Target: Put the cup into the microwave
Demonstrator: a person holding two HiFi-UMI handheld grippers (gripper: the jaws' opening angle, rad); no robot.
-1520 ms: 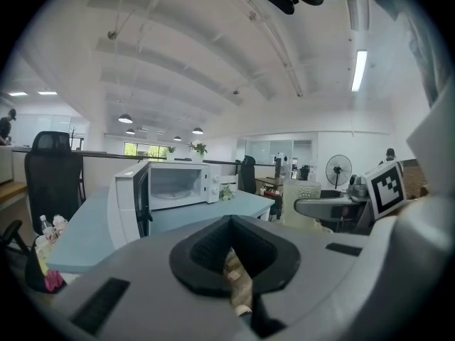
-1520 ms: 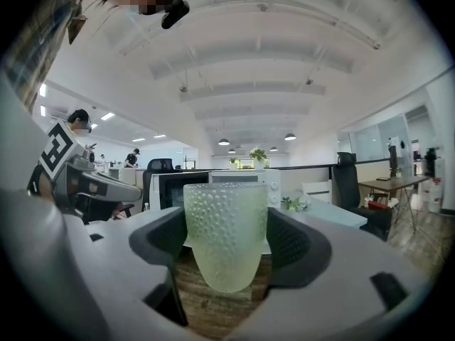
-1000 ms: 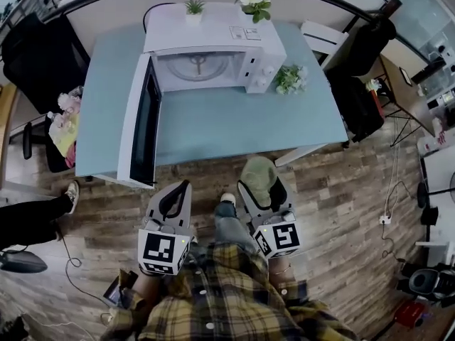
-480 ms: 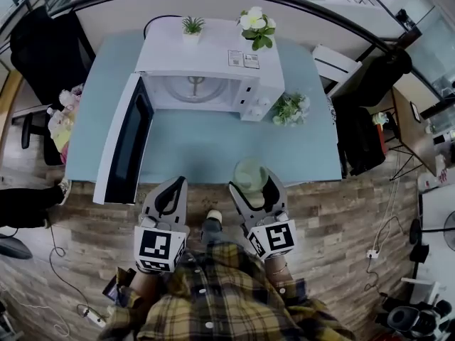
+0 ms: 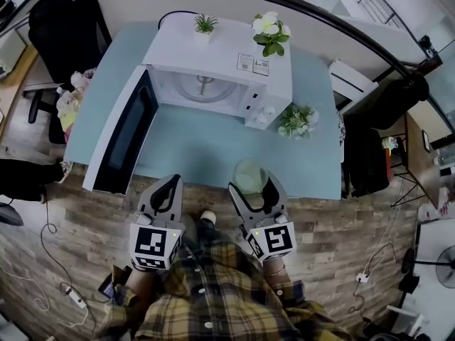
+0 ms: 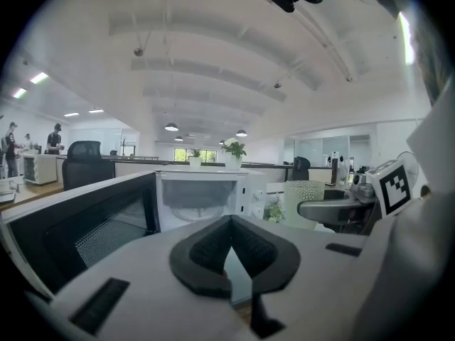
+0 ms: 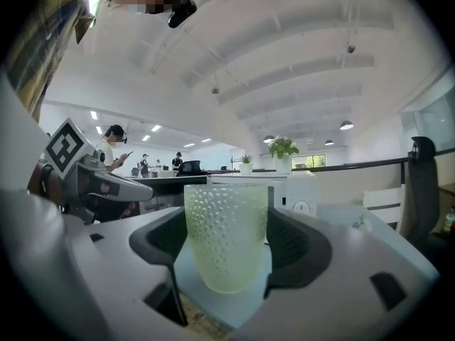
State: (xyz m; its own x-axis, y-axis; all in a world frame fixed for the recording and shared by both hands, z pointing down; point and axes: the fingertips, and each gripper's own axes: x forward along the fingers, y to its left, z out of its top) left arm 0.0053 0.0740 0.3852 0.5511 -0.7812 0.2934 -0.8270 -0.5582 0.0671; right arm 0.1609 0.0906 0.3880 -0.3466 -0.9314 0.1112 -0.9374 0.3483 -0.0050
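Observation:
A pale green dimpled cup [image 7: 226,236] stands upright between the jaws of my right gripper [image 7: 227,247], which is shut on it. In the head view the cup [image 5: 249,175] is at the near edge of the blue table [image 5: 206,144], with the right gripper [image 5: 251,190] just behind it. The white microwave [image 5: 213,80] stands at the table's far side with its door [image 5: 121,133] swung wide open to the left and its glass turntable showing. My left gripper [image 5: 166,194] is shut and empty over the floor; its view shows the microwave [image 6: 202,201] ahead.
Two small potted plants [image 5: 270,33] stand on top of the microwave, and a leafy plant [image 5: 295,119] sits on the table to its right. Black office chairs [image 5: 64,20] stand at left and right. Cables trail on the wooden floor [image 5: 64,226].
Both grippers and the cup have come forward from over the floor to the table's near edge. The microwave and its open door now look closer.

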